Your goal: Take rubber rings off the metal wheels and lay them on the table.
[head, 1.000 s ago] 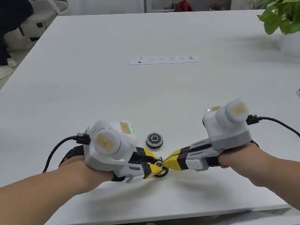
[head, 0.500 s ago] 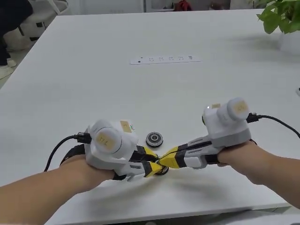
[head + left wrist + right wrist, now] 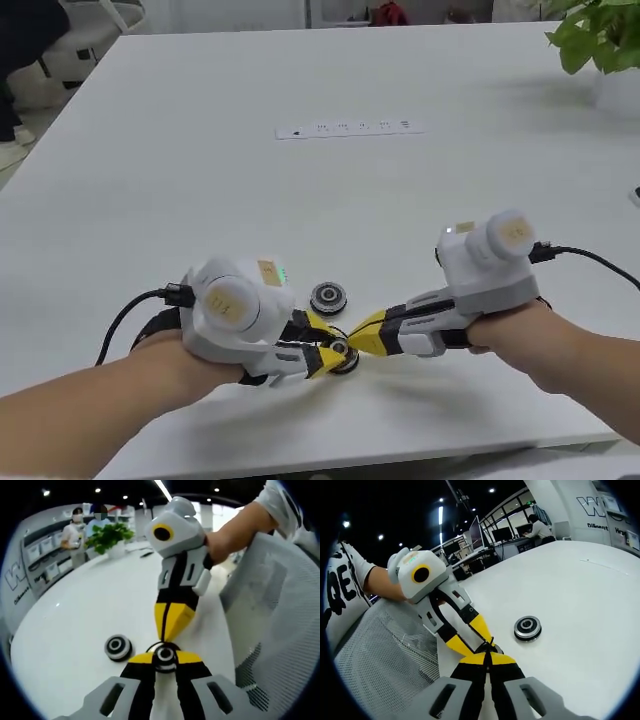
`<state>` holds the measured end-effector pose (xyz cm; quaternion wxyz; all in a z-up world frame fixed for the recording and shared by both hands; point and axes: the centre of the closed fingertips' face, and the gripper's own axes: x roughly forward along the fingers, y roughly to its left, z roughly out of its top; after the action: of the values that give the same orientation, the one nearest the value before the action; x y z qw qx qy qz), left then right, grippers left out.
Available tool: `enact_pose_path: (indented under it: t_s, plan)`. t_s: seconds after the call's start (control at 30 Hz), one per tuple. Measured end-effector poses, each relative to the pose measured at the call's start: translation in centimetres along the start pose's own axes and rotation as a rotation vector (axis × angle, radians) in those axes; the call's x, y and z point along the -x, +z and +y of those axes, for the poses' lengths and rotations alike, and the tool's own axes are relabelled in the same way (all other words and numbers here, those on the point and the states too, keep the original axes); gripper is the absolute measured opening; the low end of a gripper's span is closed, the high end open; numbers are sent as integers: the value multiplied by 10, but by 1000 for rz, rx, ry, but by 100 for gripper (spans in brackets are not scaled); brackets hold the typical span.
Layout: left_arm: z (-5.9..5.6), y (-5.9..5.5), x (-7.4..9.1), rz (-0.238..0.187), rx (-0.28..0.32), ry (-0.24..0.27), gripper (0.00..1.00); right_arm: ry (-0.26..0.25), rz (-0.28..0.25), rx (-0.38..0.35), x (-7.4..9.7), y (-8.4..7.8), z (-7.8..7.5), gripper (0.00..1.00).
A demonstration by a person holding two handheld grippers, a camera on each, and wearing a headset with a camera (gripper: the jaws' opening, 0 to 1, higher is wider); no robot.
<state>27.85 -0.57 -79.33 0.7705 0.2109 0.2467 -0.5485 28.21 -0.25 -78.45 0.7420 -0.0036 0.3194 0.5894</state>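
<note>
Metal wheel (image 3: 165, 656): small, rigid, likely slippery; clamped in left gripper (image 3: 322, 357).
Rubber ring (image 3: 158, 649): probably soft, stretchy; take at outer edge.
Right gripper (image 3: 489, 659): jaws together at rim, 3 o'clock.
Second wheel (image 3: 328, 297): bench (image 3: 400, 200), 12 o'clock.

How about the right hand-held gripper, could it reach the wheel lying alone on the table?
Probably yes, once it lets go. The right hand-held gripper is pinched shut on the held wheel, which the left hand-held gripper clamps. The loose wheel lies close by on bare table, nothing between.
</note>
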Motion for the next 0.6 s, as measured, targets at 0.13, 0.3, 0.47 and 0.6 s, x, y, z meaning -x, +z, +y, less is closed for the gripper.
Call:
enact_pose_path:
  t_s: [0.13,0.3,0.47,0.6]
  plan:
    - [-3,3,5,-6,2,-18,20,2,-2,0,0,1,0,0]
    - [-6,9,13,-20,-4,-31,24,4,-7,-2,2,3,2,0]
    - [-7,13,24,-38,4,-32,27,10,-9,-1,3,5,4,0]
    - [-7,17,32,-58,43,-35,31,15,-10,1,3,6,6,0]
